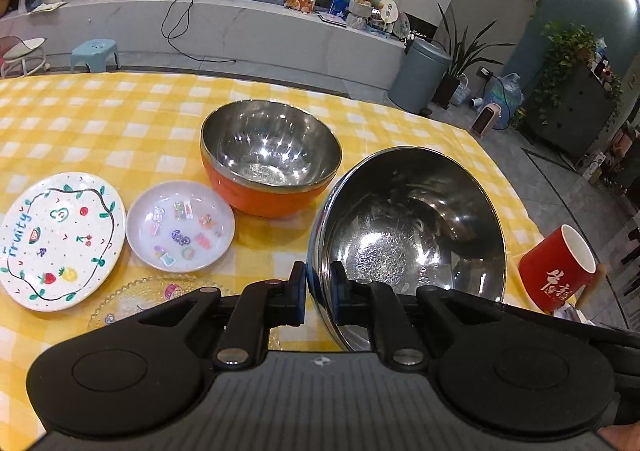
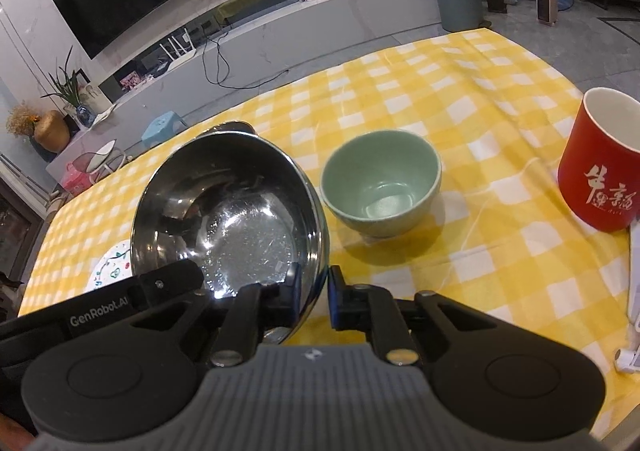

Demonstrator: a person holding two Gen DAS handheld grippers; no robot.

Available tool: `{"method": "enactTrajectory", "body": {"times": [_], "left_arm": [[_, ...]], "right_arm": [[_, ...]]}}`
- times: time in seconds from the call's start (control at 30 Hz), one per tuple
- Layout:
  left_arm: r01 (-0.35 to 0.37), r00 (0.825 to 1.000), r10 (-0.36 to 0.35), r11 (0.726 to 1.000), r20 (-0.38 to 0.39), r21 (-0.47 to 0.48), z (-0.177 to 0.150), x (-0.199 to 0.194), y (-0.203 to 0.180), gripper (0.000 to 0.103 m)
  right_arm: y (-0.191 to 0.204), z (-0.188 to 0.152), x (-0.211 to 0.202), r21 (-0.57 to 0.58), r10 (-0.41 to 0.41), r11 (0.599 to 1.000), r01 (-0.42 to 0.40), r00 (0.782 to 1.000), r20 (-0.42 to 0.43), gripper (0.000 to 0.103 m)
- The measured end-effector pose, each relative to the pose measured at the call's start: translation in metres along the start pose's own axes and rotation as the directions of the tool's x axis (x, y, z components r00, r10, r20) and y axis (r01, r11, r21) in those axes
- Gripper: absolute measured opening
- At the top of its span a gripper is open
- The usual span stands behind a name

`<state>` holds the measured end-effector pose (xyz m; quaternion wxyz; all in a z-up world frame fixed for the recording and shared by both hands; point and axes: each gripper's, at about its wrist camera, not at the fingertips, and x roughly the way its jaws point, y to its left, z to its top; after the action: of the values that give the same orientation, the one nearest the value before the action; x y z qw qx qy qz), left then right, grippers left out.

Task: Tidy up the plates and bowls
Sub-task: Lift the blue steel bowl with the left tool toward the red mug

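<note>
Above the checked cloth [image 1: 120,111], shiny steel bowl [image 1: 412,227] — tilted, rim pinched by left gripper [image 1: 318,295] and right gripper [image 2: 314,301].

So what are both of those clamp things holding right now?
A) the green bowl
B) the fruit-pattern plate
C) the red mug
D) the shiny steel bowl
D: the left gripper and the right gripper each pinch the rim of the steel bowl, which hangs tilted.

Glossy scratched metal bowl [image 1: 412,227], matt checked cloth [image 1: 132,115]
</note>
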<state>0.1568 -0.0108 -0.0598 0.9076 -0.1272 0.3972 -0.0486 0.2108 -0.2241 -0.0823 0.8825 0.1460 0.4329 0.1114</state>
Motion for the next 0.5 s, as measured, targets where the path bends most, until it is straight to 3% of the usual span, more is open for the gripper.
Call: {"method": "enactTrajectory", "body": {"times": [0.5], "left_arm": [[0.059,0.998,-0.059,0.998,0.019,-0.021,0.003,-0.053,-0.004,0.013]], "right_arm": [[0.009,-0.004,-0.053,-0.067,0.053,0.996,-0.051,0.998,0.035,0.011]]}}
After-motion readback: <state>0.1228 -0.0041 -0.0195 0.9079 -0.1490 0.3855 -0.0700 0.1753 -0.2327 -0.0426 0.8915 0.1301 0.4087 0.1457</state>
